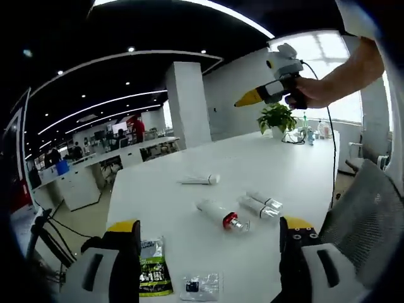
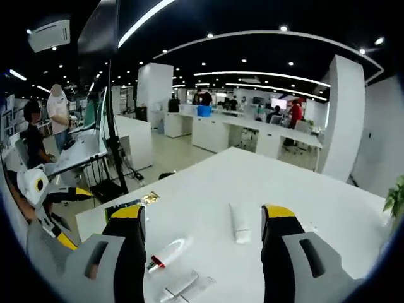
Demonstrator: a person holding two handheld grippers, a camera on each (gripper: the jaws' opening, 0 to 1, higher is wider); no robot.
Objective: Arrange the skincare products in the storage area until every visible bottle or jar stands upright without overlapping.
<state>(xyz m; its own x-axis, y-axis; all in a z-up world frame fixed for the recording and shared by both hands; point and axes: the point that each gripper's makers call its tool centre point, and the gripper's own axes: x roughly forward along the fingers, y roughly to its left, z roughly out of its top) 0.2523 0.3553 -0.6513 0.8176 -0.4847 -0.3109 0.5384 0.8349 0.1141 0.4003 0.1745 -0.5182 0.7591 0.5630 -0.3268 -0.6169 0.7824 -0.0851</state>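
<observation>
Open-plan office, long white bench (image 1: pixel 265 164). Nothing stood up yet: red-capped bottle (image 1: pixel 218 214), two clear bottles (image 1: pixel 260 205) and white tube (image 1: pixel 199 180) all lying flat, just ahead between the left gripper (image 1: pixel 211 237) jaws. Wide open, empty. Right gripper (image 2: pixel 203 221) also spread wide, holding nothing, tube just ahead. Looks like the very start; next probably dropping onto the red-capped bottle and tipping it upright.

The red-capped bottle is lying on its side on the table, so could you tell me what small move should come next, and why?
Probably lower the left gripper toward the red-capped bottle to grasp it: it lies flat on the white table, the jaws stand open and empty just short of it, and the right gripper is raised far off.
</observation>
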